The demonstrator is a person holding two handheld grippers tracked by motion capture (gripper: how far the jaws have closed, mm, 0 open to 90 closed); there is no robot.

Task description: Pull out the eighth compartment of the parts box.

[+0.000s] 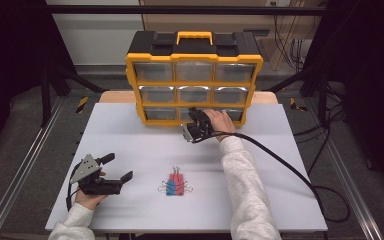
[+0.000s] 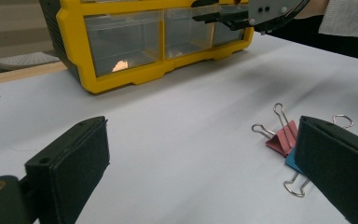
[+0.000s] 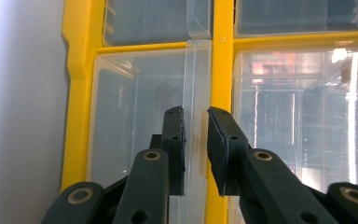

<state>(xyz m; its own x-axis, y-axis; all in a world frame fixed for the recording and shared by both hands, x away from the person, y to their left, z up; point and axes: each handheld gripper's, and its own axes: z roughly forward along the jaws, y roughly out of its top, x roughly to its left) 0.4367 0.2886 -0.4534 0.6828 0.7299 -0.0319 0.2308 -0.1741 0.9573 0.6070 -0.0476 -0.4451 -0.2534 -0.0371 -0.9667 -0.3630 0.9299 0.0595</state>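
Note:
A yellow and black drawer organiser (image 1: pixel 194 55) with clear drawers stands at the back of the white table (image 1: pixel 130 130). My right gripper (image 1: pixel 194 112) is at the middle drawer of its bottom row. In the right gripper view the jaws (image 3: pixel 196 114) sit on both sides of that drawer's clear handle lip (image 3: pixel 196 70), pads against it. My left gripper (image 1: pixel 120 166) rests open near the front left, nothing between its jaws (image 2: pixel 200 135). Red and blue binder clips (image 1: pixel 175 186) lie on the table to its right, also just beyond the right jaw in the left gripper view (image 2: pixel 282 137).
The organiser (image 2: pixel 74 28) has a yellow carry handle (image 1: pixel 194 36) on top, and its other drawers are shut. A black cable (image 1: pixel 280 160) trails from the right gripper across the table's right side. Metal frame rails (image 1: pixel 25 165) flank the table.

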